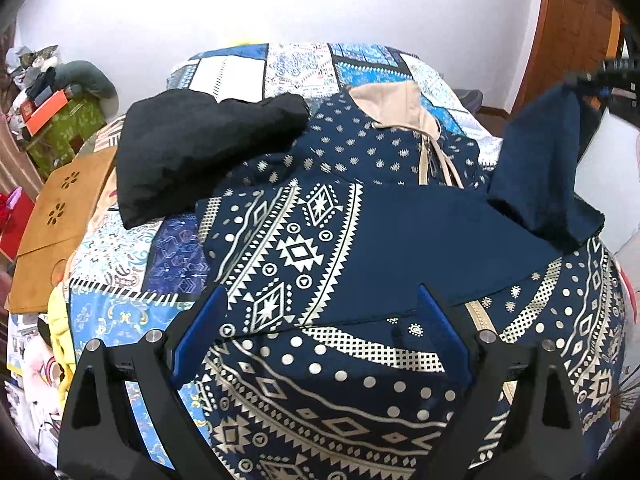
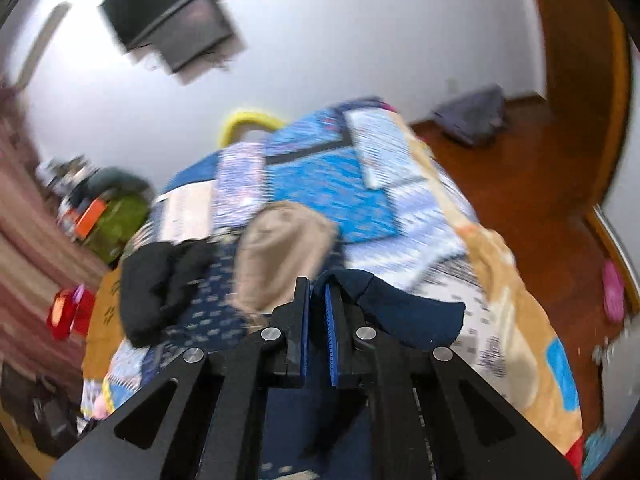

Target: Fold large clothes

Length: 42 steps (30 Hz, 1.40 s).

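My right gripper (image 2: 318,292) is clamped on a navy fold of the patterned garment (image 1: 304,248), the pads closed on a thin pinch of cloth; in the left wrist view that held corner hangs lifted at about two o'clock. My left gripper (image 1: 322,312) stands with its jaws apart over the near panel, gripping nothing. The garment lies spread on the quilted bed (image 1: 132,256), its long axis running from six o'clock up to twelve, with the beige hood (image 1: 394,100) at the far end. Risks, as I judge them: the shallow pinch may slip free under the cloth's weight; with nothing pinning the near panel, the whole body could drag askew; the black bundle (image 1: 192,152) at ten o'clock overlaps the far side and may snag the fold.
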{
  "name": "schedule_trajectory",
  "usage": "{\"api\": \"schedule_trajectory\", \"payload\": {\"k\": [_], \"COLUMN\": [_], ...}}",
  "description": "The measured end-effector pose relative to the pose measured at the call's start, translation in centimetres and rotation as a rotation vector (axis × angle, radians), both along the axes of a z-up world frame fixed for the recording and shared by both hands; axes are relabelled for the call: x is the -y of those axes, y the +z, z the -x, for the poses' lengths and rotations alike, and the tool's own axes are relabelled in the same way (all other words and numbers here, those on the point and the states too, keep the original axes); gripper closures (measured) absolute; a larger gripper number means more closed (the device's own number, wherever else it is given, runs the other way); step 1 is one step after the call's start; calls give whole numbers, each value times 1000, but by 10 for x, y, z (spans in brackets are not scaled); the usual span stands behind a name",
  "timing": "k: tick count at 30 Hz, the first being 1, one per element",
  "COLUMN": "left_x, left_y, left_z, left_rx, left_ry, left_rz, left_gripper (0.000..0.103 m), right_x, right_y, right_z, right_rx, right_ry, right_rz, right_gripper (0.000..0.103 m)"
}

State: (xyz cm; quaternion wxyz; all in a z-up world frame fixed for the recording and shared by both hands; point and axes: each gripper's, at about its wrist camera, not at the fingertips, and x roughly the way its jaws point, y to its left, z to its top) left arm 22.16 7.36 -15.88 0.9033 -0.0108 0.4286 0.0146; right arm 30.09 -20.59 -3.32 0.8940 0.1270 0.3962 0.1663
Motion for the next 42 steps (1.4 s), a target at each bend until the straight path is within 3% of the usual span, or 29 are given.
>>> {"api": "schedule_trajectory", "payload": {"k": [6, 13, 17, 21, 27, 29, 33, 37, 42], "left_x": [-13, -41, -55, -60, -44, -35, -9, 23, 59], "left_y": [10, 16, 9, -1, -7, -5, -1, 1, 4], "left_z": [21, 52, 62, 70, 66, 60, 45, 25, 1], "left_rx": [29, 39, 12, -20, -44, -47, -33, -8, 16], "left_ry": [4, 38, 71, 88, 75, 56, 1, -39, -117], "left_rz": [2, 4, 15, 31, 17, 4, -34, -97, -128], "left_gripper": [8, 8, 8, 8, 8, 8, 8, 8, 8], "right_x": [-80, -168, -185, -194, -171, -158, -126, -82, -31], "right_y": [5, -78, -124, -141, -137, -128, -103, -77, -63], "right_z": [25, 59, 82, 100, 104, 106, 112, 109, 89], "right_rx": [18, -166, -271, -325, -426, -400, -284, -154, -106], "right_ry": [177, 411, 490, 530, 539, 529, 490, 377, 225], "right_rz": [47, 210, 267, 299, 260, 252, 275, 336, 325], "right_gripper": [97, 97, 97, 97, 96, 91, 65, 62, 60]}}
